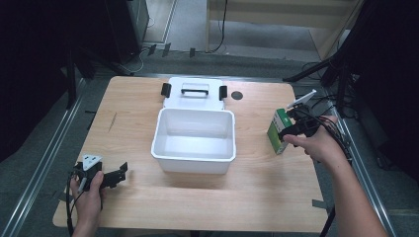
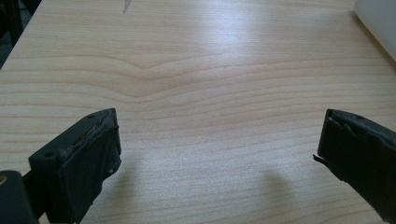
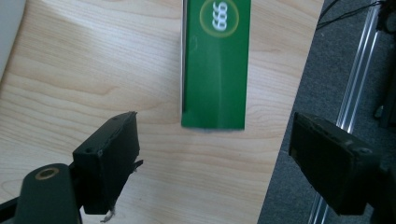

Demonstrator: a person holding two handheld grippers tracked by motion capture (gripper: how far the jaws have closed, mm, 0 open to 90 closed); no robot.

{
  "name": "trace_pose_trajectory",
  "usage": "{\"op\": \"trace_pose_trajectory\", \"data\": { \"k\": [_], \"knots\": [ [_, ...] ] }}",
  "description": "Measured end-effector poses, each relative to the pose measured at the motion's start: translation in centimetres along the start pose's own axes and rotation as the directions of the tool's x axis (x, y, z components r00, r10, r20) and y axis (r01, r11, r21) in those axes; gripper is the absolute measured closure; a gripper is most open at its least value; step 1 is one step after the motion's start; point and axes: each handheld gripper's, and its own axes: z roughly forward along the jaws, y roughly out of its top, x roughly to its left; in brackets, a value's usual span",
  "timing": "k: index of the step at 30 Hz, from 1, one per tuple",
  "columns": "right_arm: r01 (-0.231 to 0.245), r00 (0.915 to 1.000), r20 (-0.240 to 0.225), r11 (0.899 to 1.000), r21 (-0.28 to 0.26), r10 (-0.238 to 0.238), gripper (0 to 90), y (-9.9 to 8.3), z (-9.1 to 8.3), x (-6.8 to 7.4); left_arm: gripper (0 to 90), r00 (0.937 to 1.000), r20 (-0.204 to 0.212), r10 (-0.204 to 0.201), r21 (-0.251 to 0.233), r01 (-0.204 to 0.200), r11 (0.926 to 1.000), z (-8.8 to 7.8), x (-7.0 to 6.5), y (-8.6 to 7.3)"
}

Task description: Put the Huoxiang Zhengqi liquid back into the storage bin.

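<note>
1. My right gripper (image 1: 291,132) hangs at about 3 o'clock on the table (image 1: 133,207), by the right edge, its jaws spread wide with nothing pressed between the pads.
2. The green box (image 3: 215,70) stands on the table just ahead of those jaws; in the right gripper view it lies beyond the tips, clear of both pads.
3. From the high view the green box (image 1: 278,131) is upright, its long axis vertical, its white side turned toward the white bin (image 1: 193,136) at 9 o'clock from it.
4. In the right gripper view that long axis runs from 12 to 6 o'clock, the round yellow-ringed mark at the 12 o'clock end.
5. My left gripper (image 1: 109,177) rests at about 7 o'clock on the table, jaws wide apart over bare wood.
6. The bin sits mid-table with its lid (image 1: 194,93) at 12 o'clock behind it.
</note>
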Motion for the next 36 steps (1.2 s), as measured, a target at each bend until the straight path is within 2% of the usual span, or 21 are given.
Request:
{"op": "trace_pose_trajectory", "data": {
  "k": [4,10,13,17,18,19,22,27,30,36],
  "knots": [
    [-0.008,0.9994,-0.033,1.000,0.026,0.009,18.9,1.0,0.4,-0.1,0.0,1.0000,0.001,0.000,0.001,0.000,1.0000,0.0,0.0,0.0],
    [-0.030,0.9977,-0.059,0.999,0.033,0.032,24.1,2.1,1.1,-0.1,0.0,1.0000,0.004,-0.006,0.000,0.006,1.0000,0.0,0.1,0.0],
    [-0.046,0.9979,-0.042,0.998,0.044,0.048,27.4,2.7,1.3,-0.1,0.0,0.9999,0.006,-0.010,-0.002,0.010,0.9999,0.0,0.2,0.0],
    [-0.060,0.9969,-0.048,0.997,0.048,0.063,32.0,3.1,1.3,-0.3,0.0,0.9999,0.006,-0.009,-0.002,0.009,1.0000,0.0,0.2,0.0],
    [-0.078,0.9945,-0.065,0.996,0.051,0.082,38.4,3.5,1.2,-0.4,0.0,0.9999,0.006,-0.010,-0.003,0.011,0.9999,0.0,0.2,0.0],
    [-0.078,0.9945,-0.065,0.996,0.051,0.082,38.4,3.5,1.2,-0.4,0.0,0.9999,0.006,-0.010,-0.003,0.011,0.9999,0.0,0.2,0.0],
    [-0.077,0.9911,-0.104,0.995,0.067,0.083,44.1,3.9,1.5,-0.7,0.0,0.9999,0.006,-0.010,-0.003,0.010,0.9999,0.0,0.2,0.0],
    [-0.064,0.9935,-0.088,0.994,0.090,0.072,45.3,4.1,2.2,-0.3,0.0,0.9999,0.007,-0.012,-0.003,0.012,0.9999,0.0,0.2,0.0],
    [-0.083,0.9942,-0.061,0.993,0.088,0.089,51.0,4.3,2.6,-0.3,0.0,0.9999,0.007,-0.012,-0.003,0.012,0.9999,0.0,0.2,0.0],
    [-0.099,0.9938,-0.042,0.990,0.101,0.104,60.6,4.6,3.2,0.2,0.0,0.9999,0.006,-0.012,-0.004,0.012,0.9999,0.0,0.2,0.0]
  ]
}}
